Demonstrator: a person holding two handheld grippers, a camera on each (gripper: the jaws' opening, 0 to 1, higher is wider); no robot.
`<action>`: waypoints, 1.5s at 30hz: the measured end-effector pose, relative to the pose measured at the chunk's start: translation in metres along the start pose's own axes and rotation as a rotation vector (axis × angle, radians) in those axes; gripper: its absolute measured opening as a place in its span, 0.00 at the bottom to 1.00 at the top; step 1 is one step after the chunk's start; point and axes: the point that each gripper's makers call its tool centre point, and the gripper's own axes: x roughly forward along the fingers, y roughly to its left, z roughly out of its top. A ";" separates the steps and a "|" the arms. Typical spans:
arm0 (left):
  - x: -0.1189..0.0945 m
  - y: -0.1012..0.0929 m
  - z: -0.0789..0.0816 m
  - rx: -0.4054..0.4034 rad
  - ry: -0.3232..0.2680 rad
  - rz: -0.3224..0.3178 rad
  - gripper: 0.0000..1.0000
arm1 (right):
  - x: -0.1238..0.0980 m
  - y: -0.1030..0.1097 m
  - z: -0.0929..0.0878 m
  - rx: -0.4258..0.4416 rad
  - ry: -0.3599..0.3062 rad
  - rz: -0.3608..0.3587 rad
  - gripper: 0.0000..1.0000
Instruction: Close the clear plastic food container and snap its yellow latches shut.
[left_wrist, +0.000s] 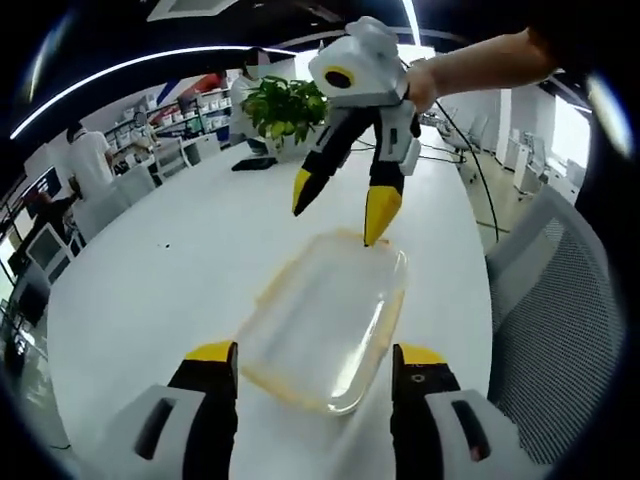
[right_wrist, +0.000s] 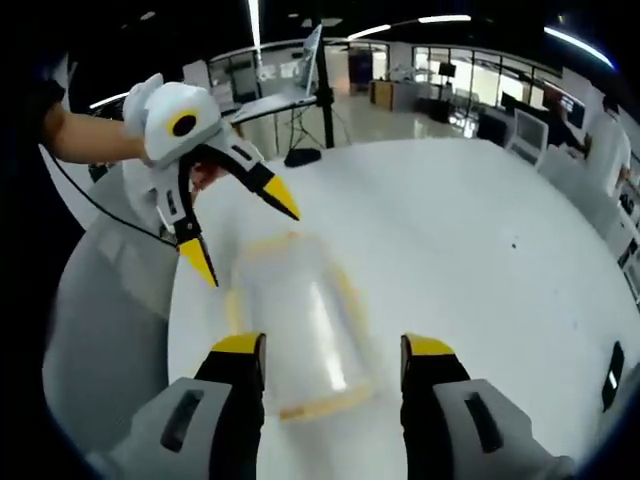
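Lid sits on the container (left_wrist: 325, 320); latching is next. Left gripper (left_wrist: 315, 360) and right gripper (right_wrist: 333, 355), both spread wide and empty, face across it; each must press a yellow end latch

Container (left_wrist: 325, 320) on table (left_wrist: 150, 290), between left gripper (left_wrist: 315, 365) and right gripper (left_wrist: 340, 215).
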 end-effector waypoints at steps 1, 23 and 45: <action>0.000 0.000 -0.001 -0.008 0.000 0.001 0.59 | -0.001 0.003 -0.001 0.005 -0.012 -0.004 0.51; 0.004 -0.002 -0.031 -0.111 0.022 0.040 0.56 | 0.001 0.026 -0.035 0.057 -0.087 -0.158 0.60; 0.019 0.009 -0.031 -0.148 0.013 0.050 0.49 | 0.008 0.005 -0.035 0.110 -0.106 -0.216 0.54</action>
